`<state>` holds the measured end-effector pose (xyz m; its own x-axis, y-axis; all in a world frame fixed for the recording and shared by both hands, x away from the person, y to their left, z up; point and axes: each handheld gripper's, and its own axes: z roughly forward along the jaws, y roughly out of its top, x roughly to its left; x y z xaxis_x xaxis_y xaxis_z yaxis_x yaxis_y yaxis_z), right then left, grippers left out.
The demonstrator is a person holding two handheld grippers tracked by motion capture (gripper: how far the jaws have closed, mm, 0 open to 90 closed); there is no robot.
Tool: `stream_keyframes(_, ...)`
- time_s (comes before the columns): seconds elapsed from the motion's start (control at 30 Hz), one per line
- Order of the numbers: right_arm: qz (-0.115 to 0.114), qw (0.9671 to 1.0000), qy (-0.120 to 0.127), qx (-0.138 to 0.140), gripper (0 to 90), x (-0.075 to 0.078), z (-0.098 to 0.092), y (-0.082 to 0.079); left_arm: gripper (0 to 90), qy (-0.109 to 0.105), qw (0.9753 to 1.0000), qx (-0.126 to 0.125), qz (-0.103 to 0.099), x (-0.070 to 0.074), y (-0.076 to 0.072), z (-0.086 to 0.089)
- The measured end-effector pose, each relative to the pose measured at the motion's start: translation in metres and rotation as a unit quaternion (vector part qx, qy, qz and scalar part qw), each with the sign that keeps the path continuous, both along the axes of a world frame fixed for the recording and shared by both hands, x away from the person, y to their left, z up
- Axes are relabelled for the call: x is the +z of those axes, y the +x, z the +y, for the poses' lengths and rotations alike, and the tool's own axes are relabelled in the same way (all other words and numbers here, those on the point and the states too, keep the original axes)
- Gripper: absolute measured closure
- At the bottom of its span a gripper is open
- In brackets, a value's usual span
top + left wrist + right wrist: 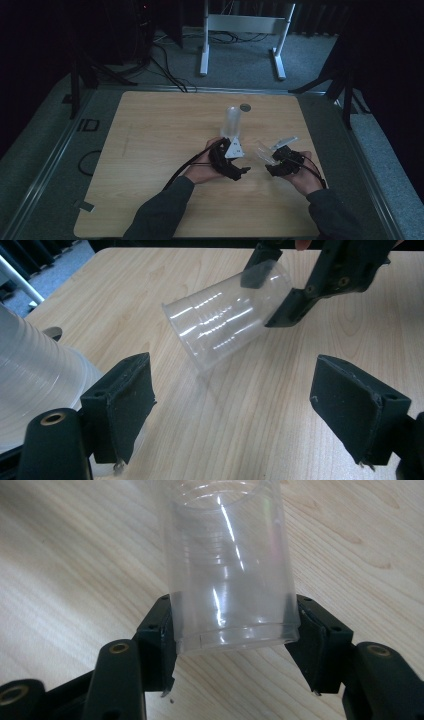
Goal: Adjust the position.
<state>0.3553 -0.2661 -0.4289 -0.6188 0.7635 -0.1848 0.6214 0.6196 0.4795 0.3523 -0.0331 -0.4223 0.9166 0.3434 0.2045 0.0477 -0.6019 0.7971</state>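
My right gripper [232, 640] is shut on a single clear plastic cup [227, 570], with the jaws pressing its sides near the closed end. In the high view this cup [262, 150] is tilted just above the wooden table [160, 150], right of centre, with the right gripper [272, 161] behind it. My left gripper [240, 410] stands open with nothing between its pads, facing the held cup [225, 322]. A tall stack of clear cups [232, 122] stands upright just beyond the left gripper [241, 170]. The same stack [35, 375] sits close beside its left jaw.
A small grey round disc [244, 107] sits in the tabletop behind the stack. Beyond the table's far edge stand a white frame [240, 25] and dark stands [345, 85], with cables [165, 65] on the floor. Bare wood extends to the table's left.
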Motion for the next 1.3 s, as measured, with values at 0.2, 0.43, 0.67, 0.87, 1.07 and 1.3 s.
stream_keyframes(0.2, -0.007, 0.9990, 0.022, -0.038, 41.8, -0.004, 0.001, 0.001, 17.4, -0.002, 1.0000, 0.002, 0.001, 0.000, 0.000, 0.001)
stream_keyframes(0.43, -0.028, 0.9964, 0.031, -0.074, 41.8, -0.008, 0.001, 0.000, 17.5, -0.002, 1.0000, 0.004, 0.002, 0.001, 0.001, 0.001)
stream_keyframes(0.67, -0.054, 0.9923, 0.043, -0.102, 41.8, -0.012, 0.001, -0.002, 17.5, -0.006, 0.9999, 0.009, 0.006, 0.000, 0.002, 0.001)
stream_keyframes(0.87, -0.084, 0.9868, 0.060, -0.124, 41.8, -0.016, 0.001, -0.005, 17.5, -0.014, 0.9998, 0.013, 0.010, 0.001, 0.004, 0.001)
stream_keyframes(1.07, -0.115, 0.9806, 0.071, -0.142, 41.8, -0.019, 0.004, -0.008, 17.6, -0.017, 0.9997, 0.014, 0.013, 0.001, 0.004, -0.001)
stream_keyframes(1.3, -0.151, 0.9703, 0.090, -0.167, 41.8, -0.021, 0.003, -0.012, 17.7, -0.028, 0.9993, 0.017, 0.019, 0.001, 0.006, -0.002)
